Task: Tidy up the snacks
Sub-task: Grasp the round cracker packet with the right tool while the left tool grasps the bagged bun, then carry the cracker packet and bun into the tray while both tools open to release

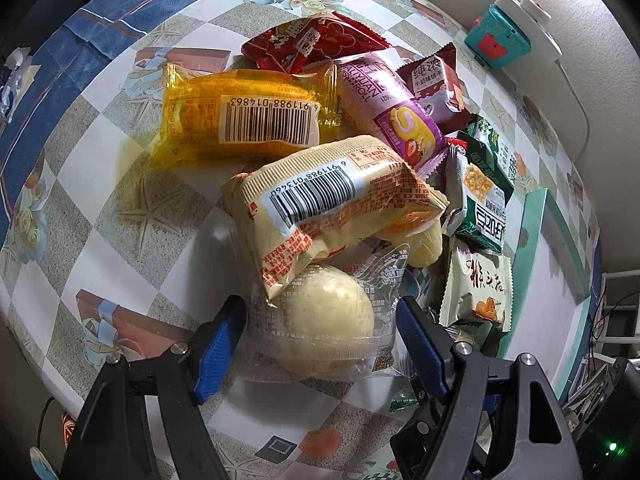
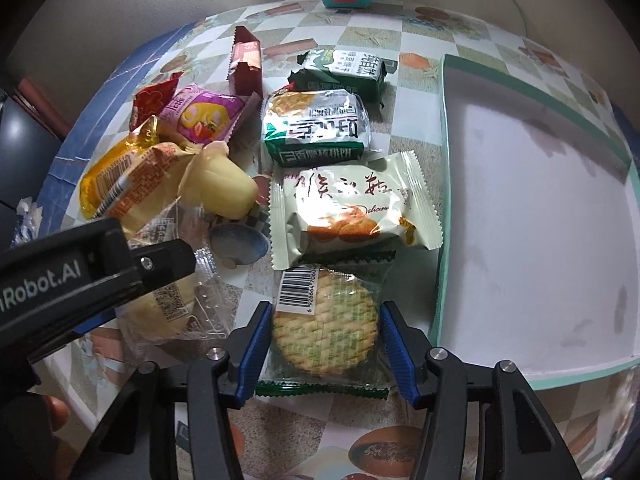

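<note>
- My left gripper (image 1: 320, 344): jaws apart, blue pads either side of a clear-wrapped pale round bun (image 1: 328, 320). I see a small gap at each pad, so I read it as straddling the bun without clamping it.
- My right gripper (image 2: 322, 350): jaws part-way in, pads flanking a round cracker pack (image 2: 324, 330) with a barcode label. The pads sit at the wrapper's edges; I cannot tell whether they press yet.
- Snack pile, left wrist view: an orange-wrapped cake (image 1: 240, 120) at the far left, a cream-wrapped cake (image 1: 332, 200) lying over the bun, a red packet (image 1: 312, 42) and a purple roll pack (image 1: 388, 108) at the far side.
- Right of those in the same view: a brown biscuit packet (image 1: 434, 80), a green-and-white pack (image 1: 480, 200), and a pale green biscuit pack (image 1: 478, 284) nearest the tray.
- Right wrist view only: the cracker pack lies nearest, its far edge tucked under the pale green biscuit pack (image 2: 352, 208); the green-and-white pack (image 2: 316, 126) lies beyond that, and a second dark green pack (image 2: 344, 70) farthest.
- Right wrist view only: the white tray with a teal rim (image 2: 442, 200), seen whole, to the right of the snacks. The left view shows just its edge (image 1: 524, 264).
- Right wrist view also catches my left gripper's black arm (image 2: 96, 264) over the bun at the left.
- Teal box (image 1: 496, 38) by the far wall, on the checked tablecloth (image 1: 100, 200); the white device behind it shows only in the left view.
</note>
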`<state>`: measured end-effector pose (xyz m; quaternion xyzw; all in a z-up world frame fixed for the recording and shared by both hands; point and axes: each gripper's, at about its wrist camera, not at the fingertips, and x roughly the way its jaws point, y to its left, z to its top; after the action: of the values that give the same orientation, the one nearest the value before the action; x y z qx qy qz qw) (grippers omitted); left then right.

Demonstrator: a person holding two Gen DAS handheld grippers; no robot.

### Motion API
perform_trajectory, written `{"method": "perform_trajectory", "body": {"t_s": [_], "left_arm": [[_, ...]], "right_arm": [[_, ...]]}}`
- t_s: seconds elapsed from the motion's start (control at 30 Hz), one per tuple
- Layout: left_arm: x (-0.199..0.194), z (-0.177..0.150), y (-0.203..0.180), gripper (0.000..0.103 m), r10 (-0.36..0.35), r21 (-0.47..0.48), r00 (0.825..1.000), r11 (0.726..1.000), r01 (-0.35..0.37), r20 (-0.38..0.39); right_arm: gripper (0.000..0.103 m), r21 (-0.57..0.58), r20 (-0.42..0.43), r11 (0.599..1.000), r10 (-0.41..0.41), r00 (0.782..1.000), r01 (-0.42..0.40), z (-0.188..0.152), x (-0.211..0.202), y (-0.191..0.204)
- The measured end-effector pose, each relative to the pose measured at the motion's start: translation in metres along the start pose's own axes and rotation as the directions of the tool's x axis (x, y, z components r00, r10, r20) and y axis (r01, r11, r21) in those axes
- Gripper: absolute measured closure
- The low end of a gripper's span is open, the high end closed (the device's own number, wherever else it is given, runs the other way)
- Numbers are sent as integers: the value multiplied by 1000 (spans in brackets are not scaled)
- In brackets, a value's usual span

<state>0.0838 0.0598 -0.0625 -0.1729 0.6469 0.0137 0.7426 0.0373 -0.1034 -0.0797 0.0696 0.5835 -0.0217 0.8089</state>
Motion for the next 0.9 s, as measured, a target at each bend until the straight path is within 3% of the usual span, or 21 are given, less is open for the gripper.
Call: {"method": "perform_trajectory", "body": {"t_s": [0.27, 0.47, 0.9], "left_arm": [[0, -6, -8, 30, -11, -5, 1000, 1000, 11, 4], [-2, -13, -9, 34, -75, -22, 997, 997, 75, -14], [-6, -41, -17, 39, -122, -12, 992, 993, 121, -23]], "right_arm": [[50, 19, -3, 1000, 0, 1000, 0, -2, -3, 0], [51, 48, -13, 999, 23, 1000, -22, 0, -12, -8], [51, 91, 3, 994, 53, 999, -53, -8, -35, -19]]}}
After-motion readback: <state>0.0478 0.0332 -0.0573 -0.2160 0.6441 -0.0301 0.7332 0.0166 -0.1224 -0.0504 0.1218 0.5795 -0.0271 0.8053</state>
